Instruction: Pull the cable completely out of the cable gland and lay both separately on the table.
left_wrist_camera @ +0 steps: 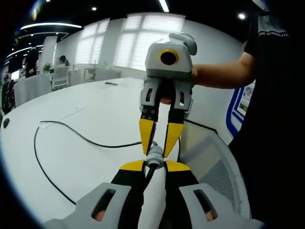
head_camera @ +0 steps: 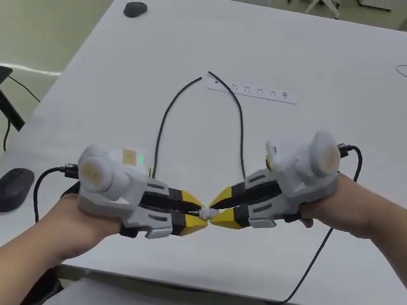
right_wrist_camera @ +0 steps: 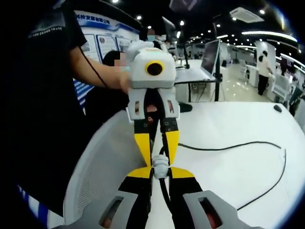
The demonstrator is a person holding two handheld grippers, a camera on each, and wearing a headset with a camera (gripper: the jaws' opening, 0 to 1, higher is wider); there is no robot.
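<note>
Over table [head_camera: 286,51] edge, left gripper [head_camera: 196,215] & right gripper [head_camera: 213,215] meet tip-to-tip, both pinching cable gland [head_camera: 205,215]. Head view adds power strip [head_camera: 257,91], mouse [head_camera: 14,187]; gripper views show cable [right_wrist_camera: 228,146] btwn own jaws

A broad white laminate tabletop [head_camera: 286,51] spreads beyond the left claw [head_camera: 196,215] and the right claw [head_camera: 215,211], with pale green floor [head_camera: 38,38] far off the left claw's outer side. Ahead of the left claw stand tall bright blinded windows [left_wrist_camera: 143,38] under a ceiling strip light [left_wrist_camera: 164,5]. Ahead of the right claw hang blue-and-white wall posters [right_wrist_camera: 106,45].
</note>
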